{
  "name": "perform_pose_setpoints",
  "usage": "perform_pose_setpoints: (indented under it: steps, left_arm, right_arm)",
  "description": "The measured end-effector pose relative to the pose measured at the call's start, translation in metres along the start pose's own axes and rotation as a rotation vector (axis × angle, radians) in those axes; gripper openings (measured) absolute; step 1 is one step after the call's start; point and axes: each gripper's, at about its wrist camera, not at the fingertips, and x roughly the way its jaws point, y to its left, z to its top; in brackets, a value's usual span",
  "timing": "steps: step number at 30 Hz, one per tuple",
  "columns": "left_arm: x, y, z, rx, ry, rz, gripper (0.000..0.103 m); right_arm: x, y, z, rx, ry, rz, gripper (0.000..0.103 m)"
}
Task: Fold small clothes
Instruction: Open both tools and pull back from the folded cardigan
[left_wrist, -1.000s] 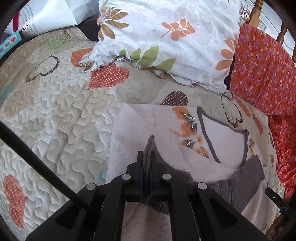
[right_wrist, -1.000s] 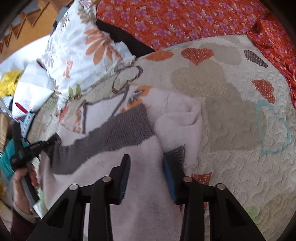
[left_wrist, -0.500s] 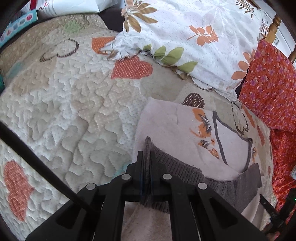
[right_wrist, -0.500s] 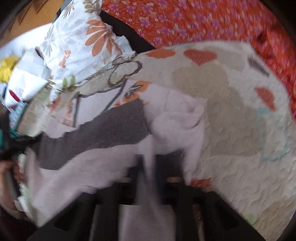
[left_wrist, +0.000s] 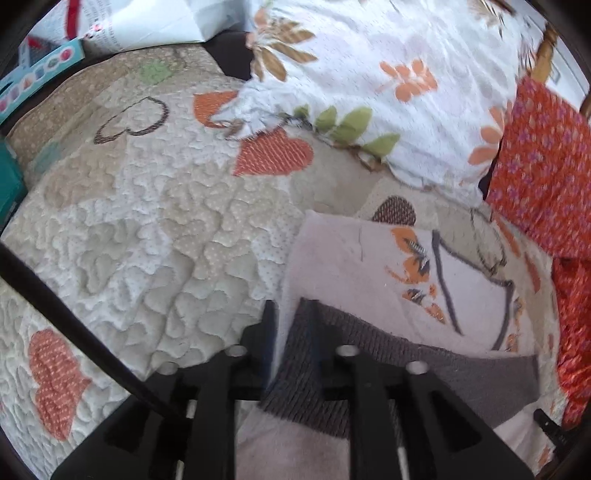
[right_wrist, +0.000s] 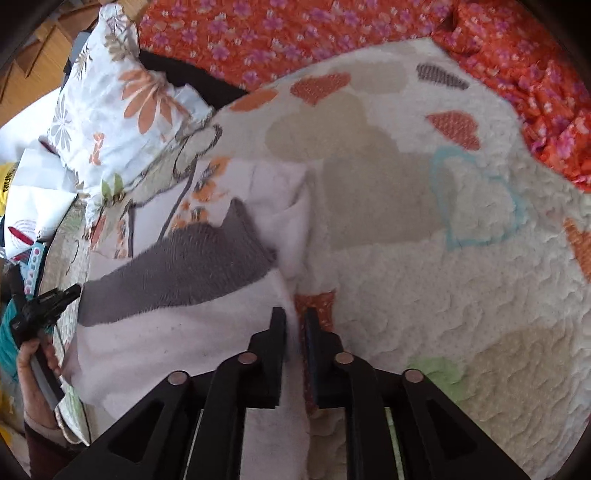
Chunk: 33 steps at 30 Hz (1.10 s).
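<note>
My left gripper (left_wrist: 291, 317) is spread astride the garment (left_wrist: 354, 269)'s grey band. My right gripper (right_wrist: 294, 325) pinches its pale edge. The fabric is soft and light; I should grip hems.

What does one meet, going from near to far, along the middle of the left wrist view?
Left gripper → grey band of the garment → pale garment → quilt → floral pillow.

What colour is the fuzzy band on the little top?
Dark grey band, clearest in the right wrist view.
</note>
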Motion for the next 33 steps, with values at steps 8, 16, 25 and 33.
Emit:
perform_pose_setpoints:
  steps: [8,16,25,33]
  left_arm:
    - [-0.046,0.023,-0.015,0.023,-0.092,0.048,0.08]
    - [-0.03,0.04,-0.057,0.065,0.075,0.024,0.08]
    - [-0.036,0.058,-0.08,0.153,0.114,0.134,0.062]
    - [-0.064,0.084,-0.079,0.025,0.095,-0.068,0.061]
  right_arm:
    - [-0.029,0.014,0.005,-0.029,-0.128,0.036,0.017]
    - [0.0,0.054,-0.028,-0.149,0.031,0.166,0.017]
    - [0.013,0.045,-0.054,-0.214,0.132,0.033,0.017]
    - [0.003,0.035,-0.06,-0.17,0.113,0.022,0.02]
